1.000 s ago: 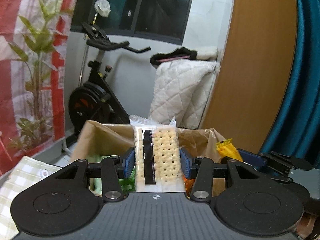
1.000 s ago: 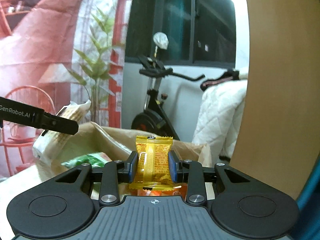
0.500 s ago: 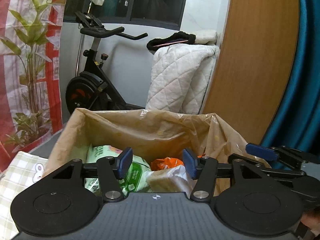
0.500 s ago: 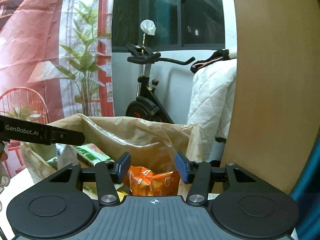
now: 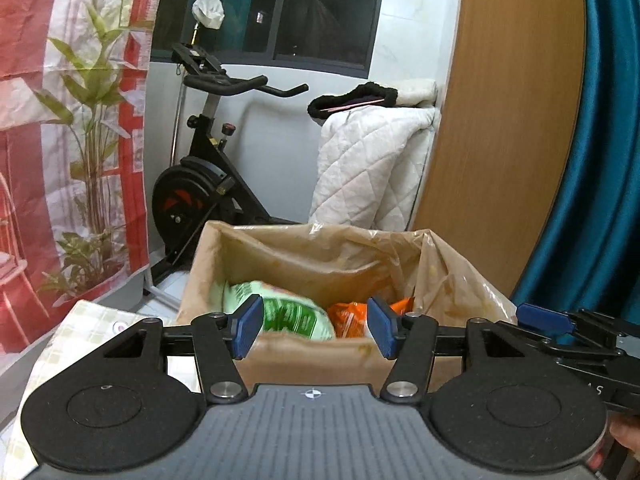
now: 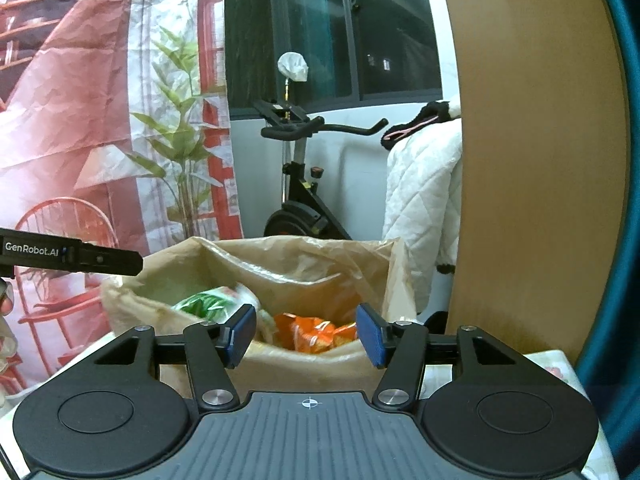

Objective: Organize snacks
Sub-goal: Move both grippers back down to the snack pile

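We see the left gripper (image 5: 314, 328) with its 2 blue pads apart and nothing between them; its jaws have just been opening. It hangs just in front of the near wall of a brown lined box (image 5: 304, 362) and points slightly down into it. The right gripper (image 6: 306, 336) is also parted and empty, its jaws likewise just opened wider, and it faces the same box (image 6: 320, 364) from the near side. In the left view the right gripper shows at the right edge (image 5: 560, 328); in the right view the left gripper shows as a black bar at the left edge (image 6: 76, 258). Inside the box lie the snacks: a green and white packet (image 5: 286, 314) on the left, blurred, and an orange packet (image 5: 348, 314) to its right. The right view shows the same green packet (image 6: 208, 300) and orange packet (image 6: 316, 330). A checked cloth (image 5: 92, 324) covers the surface under the box. Farther off stand an exercise bike (image 5: 200, 184), a white quilt (image 5: 372, 168) and a wooden panel (image 5: 508, 120).
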`<state>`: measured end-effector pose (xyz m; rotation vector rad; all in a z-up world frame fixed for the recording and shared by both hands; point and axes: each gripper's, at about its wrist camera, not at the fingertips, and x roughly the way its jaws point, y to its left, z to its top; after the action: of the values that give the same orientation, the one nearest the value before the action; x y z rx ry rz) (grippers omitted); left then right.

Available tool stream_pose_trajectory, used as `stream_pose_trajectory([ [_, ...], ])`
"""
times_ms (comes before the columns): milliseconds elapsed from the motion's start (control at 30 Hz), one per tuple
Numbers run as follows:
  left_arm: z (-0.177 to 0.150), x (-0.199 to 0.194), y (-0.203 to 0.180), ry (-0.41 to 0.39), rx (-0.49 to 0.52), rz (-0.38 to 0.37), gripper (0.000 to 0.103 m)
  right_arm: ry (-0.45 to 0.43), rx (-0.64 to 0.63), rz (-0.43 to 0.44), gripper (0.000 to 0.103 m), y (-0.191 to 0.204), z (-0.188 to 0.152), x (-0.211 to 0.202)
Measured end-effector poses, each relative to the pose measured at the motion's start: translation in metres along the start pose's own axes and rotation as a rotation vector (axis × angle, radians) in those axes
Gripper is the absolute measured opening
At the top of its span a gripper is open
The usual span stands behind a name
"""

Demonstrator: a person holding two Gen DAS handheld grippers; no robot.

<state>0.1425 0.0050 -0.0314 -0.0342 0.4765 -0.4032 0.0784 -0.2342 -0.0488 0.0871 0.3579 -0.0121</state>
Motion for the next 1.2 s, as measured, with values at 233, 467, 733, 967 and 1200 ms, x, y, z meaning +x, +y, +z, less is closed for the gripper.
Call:
stream_pose_trajectory([
  [233,-0.019,-0.022,0.012,0.02,-0.025,0.008,0.06,0.011,0.03,0.022,0.052,0.011,-0.017,-0.02],
  [467,-0.049,-0.05,0.031,0.044,-0.05,0.034,0.06,0.034,0.062,0.033,0.052,0.02,-0.043,-0.033],
  [733,-0.093,-0.07,0.065,0.128,-0.105,0.076,0.06,0.117,0.09,0.057,0.052,0.034,-0.084,-0.033],
  [967,-0.132,-0.07,0.091,0.209,-0.188,0.106,0.059,0.209,0.069,0.085,0.052,0.051,-0.113,-0.017],
  [1200,-0.167,-0.062,0.101,0.295,-0.324,0.111,0.057,0.278,-0.035,0.125,0.052,0.068,-0.127,0.001],
])
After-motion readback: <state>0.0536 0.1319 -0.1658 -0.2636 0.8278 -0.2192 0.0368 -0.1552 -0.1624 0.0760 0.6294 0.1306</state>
